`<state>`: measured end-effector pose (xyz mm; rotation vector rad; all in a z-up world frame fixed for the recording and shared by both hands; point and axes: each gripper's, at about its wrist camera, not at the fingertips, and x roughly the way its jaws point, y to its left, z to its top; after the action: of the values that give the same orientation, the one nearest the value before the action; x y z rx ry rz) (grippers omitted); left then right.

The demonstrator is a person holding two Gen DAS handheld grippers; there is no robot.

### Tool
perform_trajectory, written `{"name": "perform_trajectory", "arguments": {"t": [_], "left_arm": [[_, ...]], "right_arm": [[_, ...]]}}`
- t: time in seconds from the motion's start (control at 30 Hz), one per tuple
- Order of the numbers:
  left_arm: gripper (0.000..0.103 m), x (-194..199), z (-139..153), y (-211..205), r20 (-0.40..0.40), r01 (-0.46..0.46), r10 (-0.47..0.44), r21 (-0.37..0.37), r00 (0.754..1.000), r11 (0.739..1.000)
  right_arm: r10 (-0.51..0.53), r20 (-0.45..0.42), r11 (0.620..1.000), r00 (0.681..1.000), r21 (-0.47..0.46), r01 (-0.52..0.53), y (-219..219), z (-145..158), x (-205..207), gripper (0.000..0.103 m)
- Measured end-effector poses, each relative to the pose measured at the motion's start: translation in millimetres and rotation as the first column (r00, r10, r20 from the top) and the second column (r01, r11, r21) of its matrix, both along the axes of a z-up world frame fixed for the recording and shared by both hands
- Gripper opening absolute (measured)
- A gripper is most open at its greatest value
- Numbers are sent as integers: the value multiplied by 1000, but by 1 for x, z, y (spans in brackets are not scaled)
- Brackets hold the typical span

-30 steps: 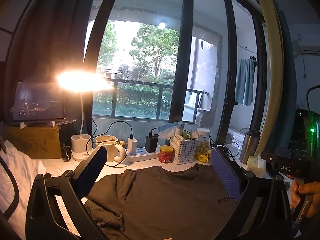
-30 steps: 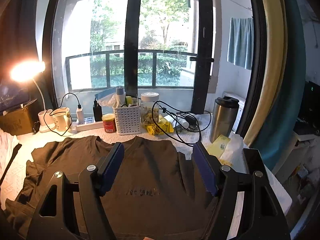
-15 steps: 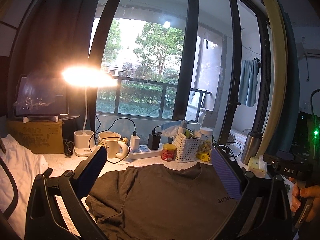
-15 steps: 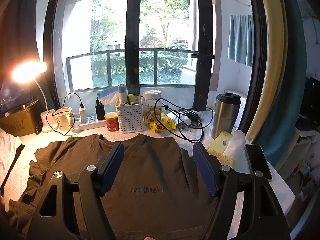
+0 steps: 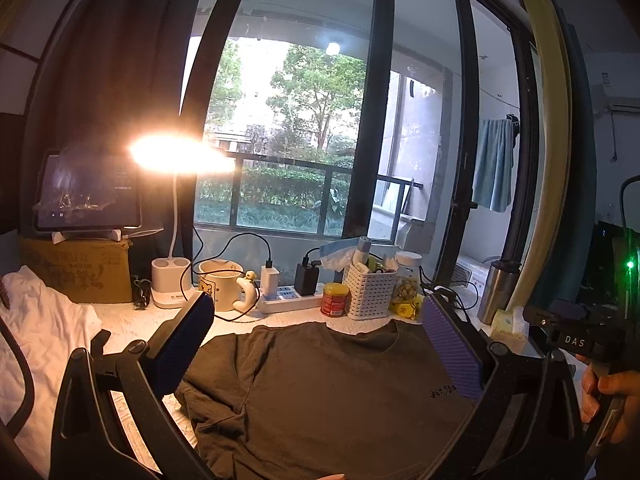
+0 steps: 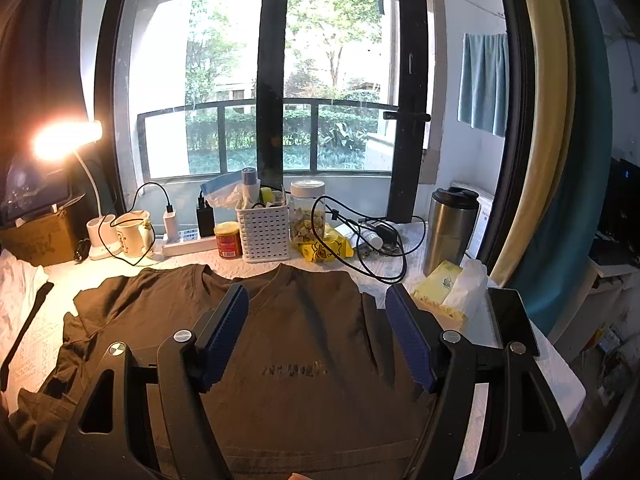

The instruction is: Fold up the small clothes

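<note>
In the left wrist view, the left gripper hangs above a dark brown T-shirt with its jaws wide apart and nothing between them. The shirt lies spread on the white table, filling the picture from 5 o'clock round to 7 o'clock, with its neck hole pointing up toward 12 o'clock. One sleeve, at about 7 o'clock, is bunched and wrinkled. A white cloth sits at 9 o'clock, apart from the shirt. Behind the shirt stand a bright lamp, a mug, a red can and a white basket. At 4 o'clock a hand holds the other tool. In the right wrist view, the right gripper also hangs over the shirt, and its jaws are wide too, holding nothing. Here the shirt fills the bottom, from 4 o'clock to 8 o'clock, front side up, with small writing on the chest. The sleeve at 8 o'clock is crumpled, and the one at 3 o'clock lies flatter. A steel cup and a tissue pack sit near 2 o'clock, just beside the shirt's edge. It looks like the folding has not started yet: the shirt is laid out but no fold shows. The sleeves and the body all seem left to fold.
</note>
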<state>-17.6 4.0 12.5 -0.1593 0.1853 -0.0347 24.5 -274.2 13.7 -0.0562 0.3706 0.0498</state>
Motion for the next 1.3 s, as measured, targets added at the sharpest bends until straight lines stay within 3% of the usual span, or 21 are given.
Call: {"name": "perform_trajectory", "arguments": {"t": [0.43, 1.3], "left_arm": [[102, -7, 3, 2, 6, -31, 30, 32, 1000, 999], [102, 7, 4, -10, 1, -35, 35, 81, 999, 996]], "right_arm": [[-3, 17, 1000, 1000, 3, 3, 0, 2, -10, 74], [2, -14, 1000, 1000, 28, -1, -9, -6, 7, 74]]}}
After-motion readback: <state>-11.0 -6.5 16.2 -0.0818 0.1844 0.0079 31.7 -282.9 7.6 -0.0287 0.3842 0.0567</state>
